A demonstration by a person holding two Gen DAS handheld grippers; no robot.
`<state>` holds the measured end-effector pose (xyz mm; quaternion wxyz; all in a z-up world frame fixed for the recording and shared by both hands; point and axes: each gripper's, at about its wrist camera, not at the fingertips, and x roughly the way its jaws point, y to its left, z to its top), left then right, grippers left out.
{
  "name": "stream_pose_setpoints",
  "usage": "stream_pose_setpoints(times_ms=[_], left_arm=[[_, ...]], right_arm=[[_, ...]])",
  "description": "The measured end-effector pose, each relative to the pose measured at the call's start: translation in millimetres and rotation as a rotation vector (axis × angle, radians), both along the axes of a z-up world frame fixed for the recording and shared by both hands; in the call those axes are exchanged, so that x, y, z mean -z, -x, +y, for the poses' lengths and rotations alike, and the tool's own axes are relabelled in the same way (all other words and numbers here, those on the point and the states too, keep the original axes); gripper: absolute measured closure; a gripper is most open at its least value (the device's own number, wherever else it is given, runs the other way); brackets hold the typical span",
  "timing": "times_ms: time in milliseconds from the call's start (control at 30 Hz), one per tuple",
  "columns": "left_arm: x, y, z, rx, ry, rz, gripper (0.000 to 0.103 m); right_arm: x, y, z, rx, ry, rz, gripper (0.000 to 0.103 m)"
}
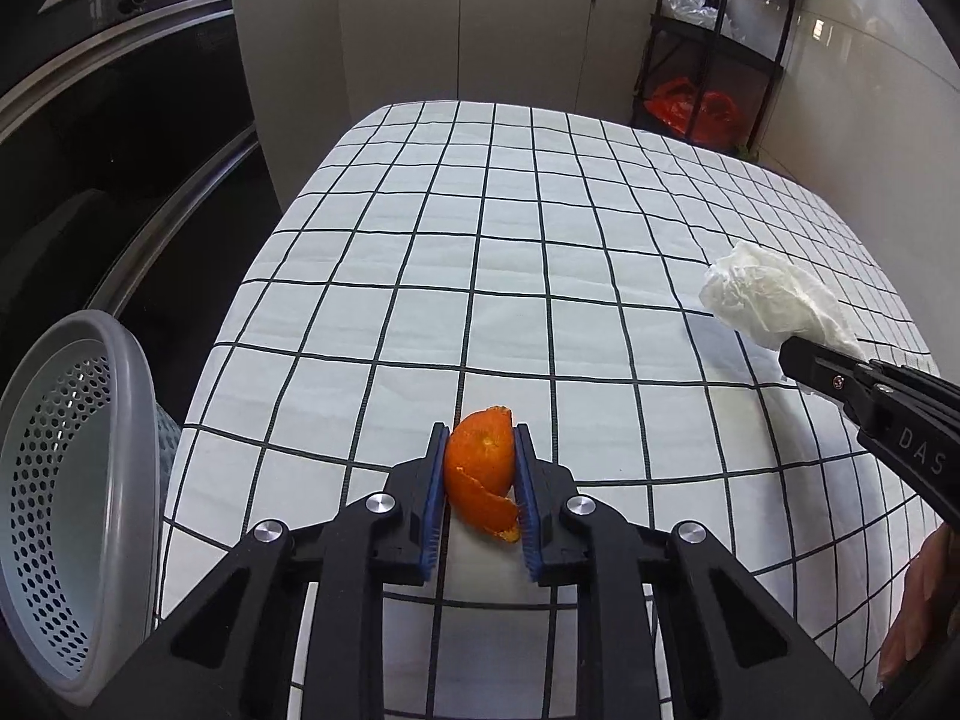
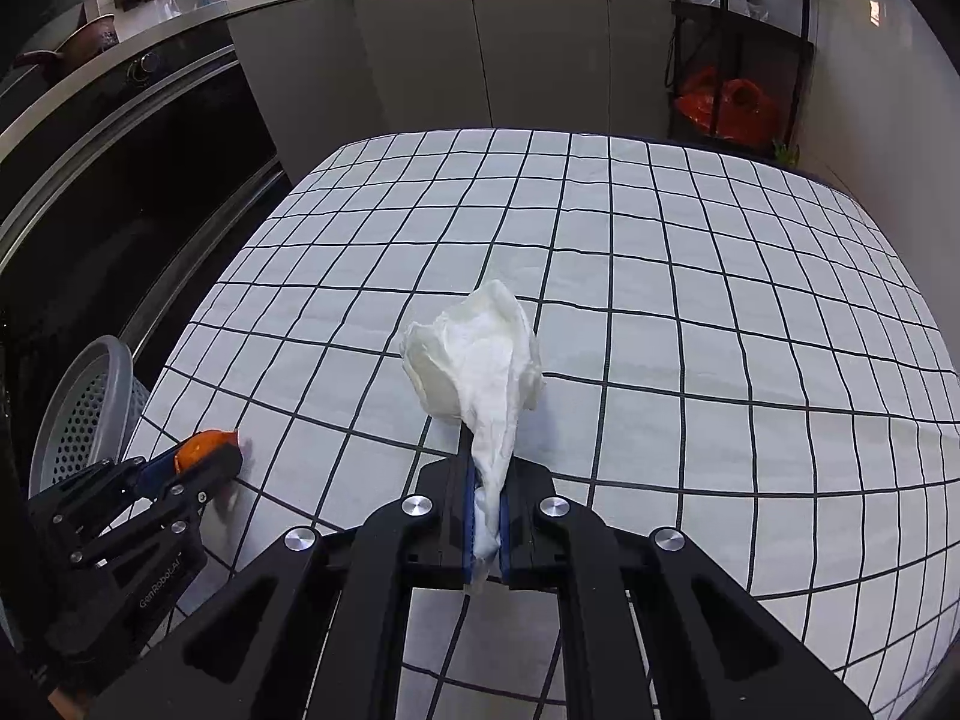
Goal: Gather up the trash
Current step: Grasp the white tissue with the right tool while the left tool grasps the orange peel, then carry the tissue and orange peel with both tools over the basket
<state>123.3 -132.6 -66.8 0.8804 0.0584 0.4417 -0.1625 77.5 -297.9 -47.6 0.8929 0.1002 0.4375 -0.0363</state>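
Trash is off the checked tablecloth (image 1: pixel 540 252), one piece clamped in each gripper

Perforated grey bin (image 1: pixel 66 480) sits off the table's left edge, nearest the left gripper (image 1: pixel 480 468), whose pads pinch a curled orange peel (image 1: pixel 483 468); right gripper (image 2: pixel 487 510) is squeezed tight on the tail of a crumpled tissue (image 2: pixel 474 354). Honestly the peel worries me: it's springy and barely caught at the tips, so a quick swing could pop it loose short of the bin

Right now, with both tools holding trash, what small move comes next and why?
Probably lift the left tool, shut on the curled orange peel, and carry it left to the grey perforated bin beside the checked table; it sits nearest.
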Motion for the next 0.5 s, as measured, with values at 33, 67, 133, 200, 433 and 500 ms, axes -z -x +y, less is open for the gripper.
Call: stream_pose_setpoints(times_ms=[33,67,133,200,433,500], left_arm=[[-4.5,3.2,3.4,0.001,0.004,-0.006,0.082],[-10.2,7.6,7.5,0.001,0.005,-0.019,0.082],[-22.6,17.6,18.2,-0.004,-0.008,-0.048,0.082],[-33.7,27.4,33.0,-0.013,-0.012,-0.068,0.082],[-61.8,46.9,91.1,-0.095,-0.047,-0.125,0.082],[-71.4,52.1,113.7,-0.133,-0.047,-0.145,0.082]], right_arm=[[-0.9,3.1,2.7,-0.001,-0.001,-0.003,0.097],[-2.7,6.5,4.7,-0.002,-0.003,-0.007,0.097],[-8.7,13.2,10.2,-0.005,-0.01,-0.022,0.097],[-17.5,20.7,17.1,-0.014,-0.016,-0.046,0.097],[-46.9,48.4,61.9,-0.07,-0.056,-0.131,0.097],[-50.5,55.2,80.5,-0.094,-0.052,-0.148,0.097]])
